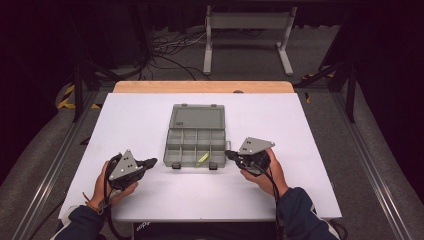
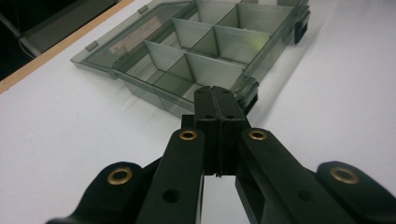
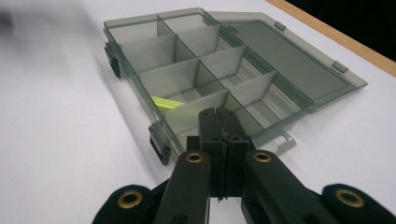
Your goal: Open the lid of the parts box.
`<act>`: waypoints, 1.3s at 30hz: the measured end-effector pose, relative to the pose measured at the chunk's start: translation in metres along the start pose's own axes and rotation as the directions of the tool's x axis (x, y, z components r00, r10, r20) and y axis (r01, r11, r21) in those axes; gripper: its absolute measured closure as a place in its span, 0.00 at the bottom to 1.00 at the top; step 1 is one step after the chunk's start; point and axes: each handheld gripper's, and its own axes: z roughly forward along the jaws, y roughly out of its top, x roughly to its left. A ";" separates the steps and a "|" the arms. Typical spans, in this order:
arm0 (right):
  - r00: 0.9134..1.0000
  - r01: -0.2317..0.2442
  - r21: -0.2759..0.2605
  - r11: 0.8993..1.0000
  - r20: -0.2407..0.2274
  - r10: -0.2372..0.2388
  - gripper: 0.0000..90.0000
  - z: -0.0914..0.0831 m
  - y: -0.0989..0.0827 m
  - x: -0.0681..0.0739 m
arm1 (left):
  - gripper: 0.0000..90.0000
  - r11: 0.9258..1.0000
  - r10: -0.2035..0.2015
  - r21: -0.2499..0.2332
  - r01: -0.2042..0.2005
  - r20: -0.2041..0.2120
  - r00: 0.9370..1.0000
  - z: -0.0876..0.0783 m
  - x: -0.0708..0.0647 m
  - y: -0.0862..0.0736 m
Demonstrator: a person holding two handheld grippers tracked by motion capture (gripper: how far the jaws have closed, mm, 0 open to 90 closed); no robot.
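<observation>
In the high view, a grey clear organiser box [image 1: 195, 141] lies open in the middle of the white table [image 1: 130, 125], lid flat on the far side. The left gripper [image 1: 150, 162] sits near its left front corner, the right gripper [image 1: 229, 154] just beside its right edge. A yellow-green item [image 1: 203, 157] lies in a front compartment.

In the left gripper view, the left gripper [image 2: 215, 93] has its jaws pressed together, holding nothing, near the box's latch corner [image 2: 247, 91].

In the right gripper view, the right gripper [image 3: 218, 114] is likewise closed and empty, close before the box wall; the yellow-green item [image 3: 166, 102] lies just beyond
</observation>
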 end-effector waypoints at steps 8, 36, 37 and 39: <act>0.999 -0.028 0.005 1.000 0.032 0.028 1.00 -0.005 -0.006 -0.012 | 1.00 1.000 0.005 0.030 -0.005 0.010 1.000 0.012 0.017 0.012; 0.995 -0.086 0.024 0.996 0.058 0.085 1.00 0.010 -0.002 -0.047 | 1.00 0.997 -0.008 0.076 0.007 0.014 1.000 0.038 0.059 0.031; 0.995 -0.088 0.024 0.996 0.054 0.087 1.00 0.011 -0.001 -0.049 | 1.00 0.997 -0.015 0.077 0.014 0.013 1.000 0.039 0.061 0.031; 0.994 -0.092 0.034 0.995 0.061 0.089 1.00 0.015 0.000 -0.053 | 1.00 0.997 -0.024 0.079 0.023 0.013 1.000 0.041 0.066 0.032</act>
